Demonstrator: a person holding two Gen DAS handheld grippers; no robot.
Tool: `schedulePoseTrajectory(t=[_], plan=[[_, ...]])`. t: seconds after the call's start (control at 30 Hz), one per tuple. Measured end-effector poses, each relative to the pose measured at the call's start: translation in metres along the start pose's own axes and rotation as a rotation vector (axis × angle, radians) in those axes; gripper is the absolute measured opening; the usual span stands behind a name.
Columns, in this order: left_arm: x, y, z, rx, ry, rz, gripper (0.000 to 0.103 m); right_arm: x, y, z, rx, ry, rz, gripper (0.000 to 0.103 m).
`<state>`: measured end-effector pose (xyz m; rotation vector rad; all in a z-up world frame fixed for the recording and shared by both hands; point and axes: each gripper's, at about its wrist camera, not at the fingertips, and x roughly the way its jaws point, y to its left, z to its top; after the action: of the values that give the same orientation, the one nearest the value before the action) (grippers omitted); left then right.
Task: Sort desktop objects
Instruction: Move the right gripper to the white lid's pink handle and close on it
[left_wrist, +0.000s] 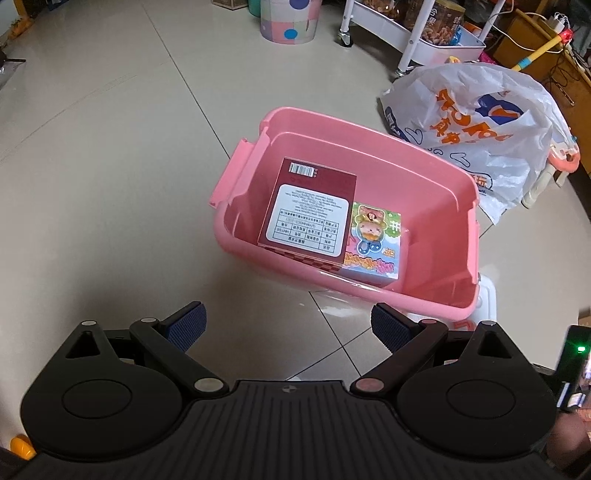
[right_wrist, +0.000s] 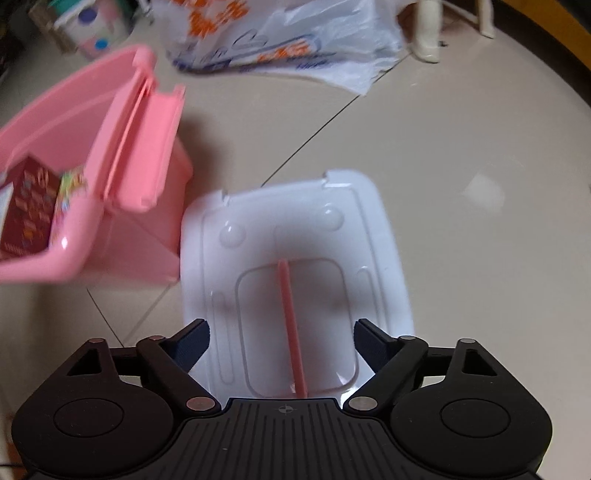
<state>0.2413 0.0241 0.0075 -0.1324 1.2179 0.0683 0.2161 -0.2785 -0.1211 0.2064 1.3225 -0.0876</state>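
The left gripper (left_wrist: 288, 326) hangs with jaws spread wide and nothing between them, over the tiled floor (left_wrist: 110, 184) just short of the pink bin (left_wrist: 436, 206). Only this view looks straight into the bin: a red box (left_wrist: 310, 210) lies label-up beside a cartoon box (left_wrist: 375, 243), the two touching. Behind stands a plastic bag (left_wrist: 476, 122). The right gripper (right_wrist: 282, 345), jaws likewise wide and holding nothing, hovers over a white lid (right_wrist: 295, 229) with a pink handle (right_wrist: 291, 325). The lid lies flat just beside the bin (right_wrist: 122, 155). The left view catches only its corner.
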Motion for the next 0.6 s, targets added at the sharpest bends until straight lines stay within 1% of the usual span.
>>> schedulePoseTrajectory(t=[0.03,0.1,0.13,0.17,0.23,0.27,0.33,0.37,0.4,0.47,0.5,0.53,0.57,0.6], plan=[[0.001,0.0,0.0,0.0,0.004,0.002,0.098,0.004,0.002,-0.001,-0.014,0.01,-0.005,0.074],[0.003,0.001,0.0,-0.01,0.012,0.011,0.098,0.011,0.005,-0.003,-0.035,0.026,-0.013,0.072],[0.004,0.001,0.0,-0.013,0.014,0.012,0.098,0.014,0.006,-0.003,-0.044,0.034,-0.013,0.067],[0.005,0.001,0.0,-0.012,0.016,0.014,0.098,0.017,0.007,-0.004,-0.051,0.042,-0.015,0.064],[0.005,0.0,0.0,-0.006,0.017,0.017,0.098,0.022,0.009,-0.005,-0.068,0.058,-0.018,0.054],[0.005,-0.001,-0.001,-0.001,0.017,0.018,0.098,0.024,0.01,-0.006,-0.08,0.065,-0.018,0.051],[0.006,-0.003,-0.002,0.006,0.019,0.014,0.098,0.027,0.012,-0.007,-0.097,0.078,-0.023,0.04],[0.006,-0.004,-0.002,0.01,0.02,0.012,0.098,0.029,0.013,-0.008,-0.105,0.084,-0.022,0.037],[0.006,-0.004,-0.002,0.013,0.02,0.011,0.098,0.03,0.013,-0.009,-0.112,0.089,-0.021,0.03],[0.006,-0.005,-0.003,0.017,0.02,0.014,0.098,0.032,0.014,-0.01,-0.118,0.094,-0.03,0.024],[0.006,-0.005,-0.003,0.017,0.021,0.014,0.098,0.032,0.014,-0.01,-0.121,0.092,-0.038,0.019],[0.006,-0.005,-0.003,0.017,0.021,0.014,0.098,0.032,0.013,-0.01,-0.119,0.091,-0.046,0.012],[0.006,-0.005,-0.003,0.016,0.023,0.014,0.098,0.032,0.012,-0.011,-0.116,0.092,-0.052,0.007],[0.006,-0.004,-0.003,0.016,0.025,0.014,0.098,0.032,0.011,-0.011,-0.113,0.092,-0.057,0.006]])
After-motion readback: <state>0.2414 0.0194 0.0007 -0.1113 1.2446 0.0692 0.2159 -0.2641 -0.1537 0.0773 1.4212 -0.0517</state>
